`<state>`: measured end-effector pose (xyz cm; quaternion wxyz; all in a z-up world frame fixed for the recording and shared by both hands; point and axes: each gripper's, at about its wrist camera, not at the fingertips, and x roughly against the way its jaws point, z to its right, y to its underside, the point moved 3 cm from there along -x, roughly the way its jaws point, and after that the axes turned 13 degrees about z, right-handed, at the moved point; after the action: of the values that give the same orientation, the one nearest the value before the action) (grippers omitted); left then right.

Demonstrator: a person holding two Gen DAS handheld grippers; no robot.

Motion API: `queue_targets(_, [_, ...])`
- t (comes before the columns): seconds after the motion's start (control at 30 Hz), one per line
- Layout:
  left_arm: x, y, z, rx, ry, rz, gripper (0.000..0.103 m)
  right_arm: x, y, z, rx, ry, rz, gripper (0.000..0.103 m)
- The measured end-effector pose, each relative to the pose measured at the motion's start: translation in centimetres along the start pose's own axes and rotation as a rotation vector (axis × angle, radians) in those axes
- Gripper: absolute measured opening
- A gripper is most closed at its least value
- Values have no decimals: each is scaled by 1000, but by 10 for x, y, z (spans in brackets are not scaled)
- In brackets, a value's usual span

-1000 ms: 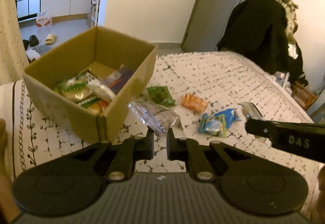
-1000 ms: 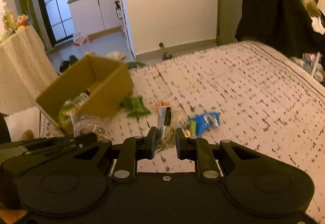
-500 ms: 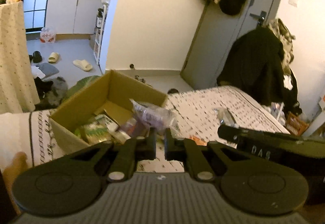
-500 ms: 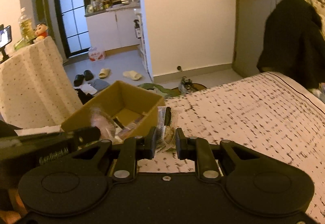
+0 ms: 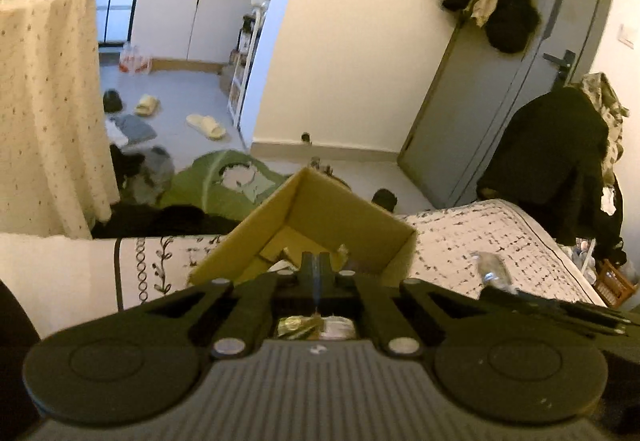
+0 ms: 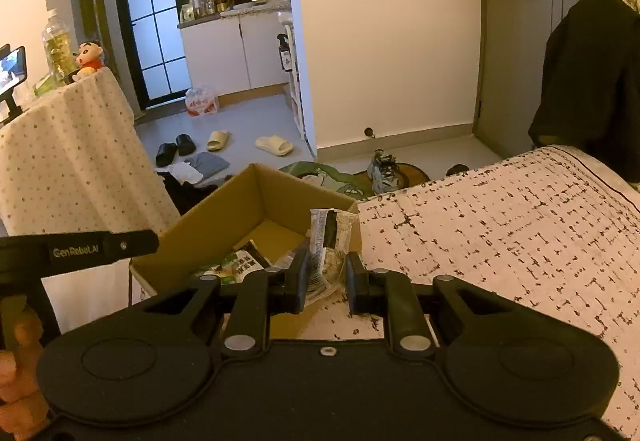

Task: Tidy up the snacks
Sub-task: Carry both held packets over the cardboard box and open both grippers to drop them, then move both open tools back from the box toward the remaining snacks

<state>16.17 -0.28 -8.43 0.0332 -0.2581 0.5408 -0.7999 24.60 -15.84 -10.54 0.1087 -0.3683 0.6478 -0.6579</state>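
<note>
A brown cardboard box (image 5: pixel 344 217) stands on the patterned bedspread (image 5: pixel 480 241); it also shows in the right wrist view (image 6: pixel 224 217) with snack packets inside (image 6: pixel 240 265). My left gripper (image 5: pixel 316 265) is over the box, its fingers pressed together with nothing visible between them. My right gripper (image 6: pixel 326 275) is shut on a clear packet with a black stripe (image 6: pixel 330 241), held above the box's right corner. The right gripper's packet also shows at the right of the left wrist view (image 5: pixel 490 269).
The bedspread (image 6: pixel 500 225) stretches to the right. A cloth-covered round table (image 6: pixel 68 145) stands left of the bed. Slippers (image 6: pixel 276 145) and clothes lie on the floor. Dark coats (image 5: pixel 548 157) hang by the grey door.
Both grippers rose from the bed and moved over the box. The clear packet held by the left gripper is gone from its fingers, which are now closed together. The right gripper still holds its packet.
</note>
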Motion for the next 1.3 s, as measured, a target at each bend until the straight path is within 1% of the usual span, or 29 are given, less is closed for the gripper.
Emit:
queue_targets(0.1, [-3,-1,-13,6,-35,-4,0,-4,-1,-10,22,-34,9,19])
queue_targets(0.13, [-4,-1,-15,8,-39,-7,2,-5,-1,-13,20,-44,12,19])
queue_targets(0.4, [-8,-4,-26,24,-52,-55,3,-36,-12,-31,-76,-107,68,19])
queue_targets(0.43, [-8,-5,-27,17,-53,-55,3,-39,-12,-33,-83,-112,79,22])
queue_targets(0.5, [-9,-6,-28,8,-55,-59,4,-44,-11,-35,-91,-103,75,34])
queue_targets(0.53, [-9,-7,-29,9,-58,-63,4,-45,-10,-36,-84,-99,55,48])
queue_targets(0.57, [-10,-8,-31,10,-62,-67,5,-42,-9,-38,-69,-96,48,52])
queue_targets(0.63, [-12,-10,-33,4,-76,-78,15,-36,-9,-38,-38,-93,41,52])
queue_targets(0.67, [-13,-11,-33,0,-81,-86,21,-34,-10,-36,-42,-82,32,52])
queue_targets(0.7, [-14,-12,-34,-1,-83,-92,33,-31,-11,-34,-54,-67,22,53])
queue_targets(0.73, [-15,-12,-34,1,-82,-91,47,-28,-12,-30,-66,-48,13,57])
queue_targets(0.77, [-14,-12,-34,4,-81,-86,53,-24,-13,-27,-75,-34,8,61])
queue_targets(0.8, [-14,-12,-34,5,-81,-83,64,-20,-14,-24,-77,-23,10,63])
queue_targets(0.83, [-13,-12,-32,2,-78,-80,72,-15,-15,-22,-72,-12,13,67])
queue_targets(0.9, [-12,-12,-29,-7,-72,-86,79,-6,-17,-19,-57,5,19,72])
queue_targets(0.93, [-12,-12,-27,-9,-74,-93,81,-2,-17,-18,-55,13,20,77])
queue_targets(0.97, [-12,-12,-26,-7,-74,-100,81,2,-18,-17,-55,20,19,82])
queue_targets(1.03, [-12,-12,-22,3,-59,-126,83,10,-19,-14,-49,36,19,89])
queue_targets(1.1, [-14,-12,-19,14,-31,-165,84,17,-20,-11,-31,56,25,94])
queue_targets(1.17, [-11,-12,-15,13,-28,-155,84,22,-20,-8,-18,66,14,97])
queue_targets(1.23, [-7,-14,-10,6,-17,-135,90,27,-20,-4,-6,80,7,101])
queue_targets(1.27, [-5,-14,-7,3,-11,-129,91,30,-21,-1,0,90,9,103])
queue_targets(1.3, [-3,-15,-3,0,-3,-121,94,34,-22,2,1,99,10,103])
